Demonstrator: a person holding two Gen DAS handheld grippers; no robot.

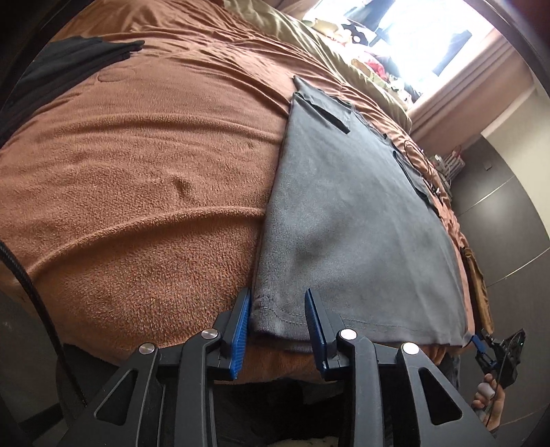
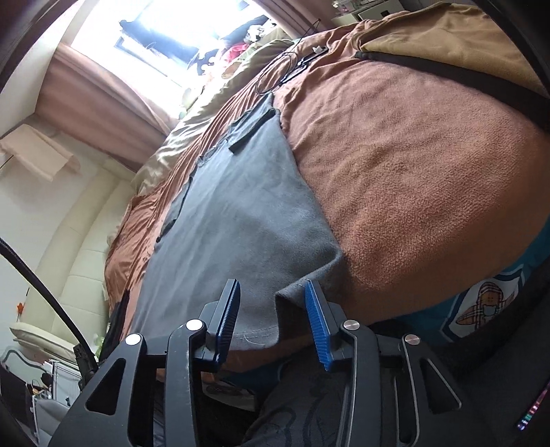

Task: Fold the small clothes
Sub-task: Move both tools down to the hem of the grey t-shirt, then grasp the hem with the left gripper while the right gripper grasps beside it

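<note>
A grey T-shirt (image 1: 343, 206) lies flat on a brown fleece blanket (image 1: 137, 172), hem toward me and neck end far away. My left gripper (image 1: 276, 292) stands over the hem's left corner. Its blue pads straddle the cloth with a wide gap and do not pinch it. In the right wrist view the same shirt (image 2: 233, 213) runs away from me. My right gripper (image 2: 272, 282) sits at the hem's right corner, where the cloth rises in a small fold beside the right pad (image 2: 314, 309). Those jaws also stand apart around the hem.
A black garment (image 1: 68, 65) lies at the blanket's far left. Olive bedding (image 1: 309, 41) and clutter sit under the bright window (image 2: 165, 31). Thin cables (image 2: 285, 65) lie beyond the shirt, and a tan cloth with a black strap (image 2: 447, 37) at the far right. A hand (image 1: 488, 395) holds the other gripper.
</note>
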